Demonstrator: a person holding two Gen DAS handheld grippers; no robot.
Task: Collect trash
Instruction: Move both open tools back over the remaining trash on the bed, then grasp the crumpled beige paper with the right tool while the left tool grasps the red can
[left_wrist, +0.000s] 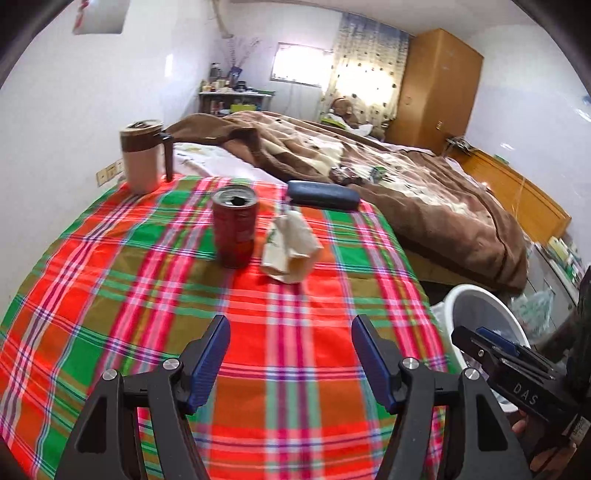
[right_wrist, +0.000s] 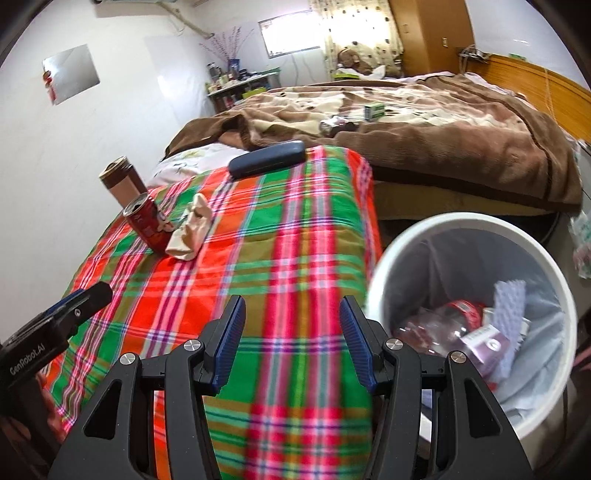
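Legible markings: "DAS" on right gripper (left_wrist: 480, 334) body; "GenRobot.AI" on left gripper (right_wrist: 88, 297) body (can lettering unreadable).

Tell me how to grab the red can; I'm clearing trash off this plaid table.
Grip the red can across its round side wall at mid-height, coming level from the near edge. It stands upright and opened, so keep it vertical. The crumpled paper bag sits close on its right, so favour the left hand-held gripper, whose jaws stand open and empty.

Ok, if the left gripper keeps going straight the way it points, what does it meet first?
Probably the bare plaid tablecloth; the left gripper tilts downward, short of the red drink can.
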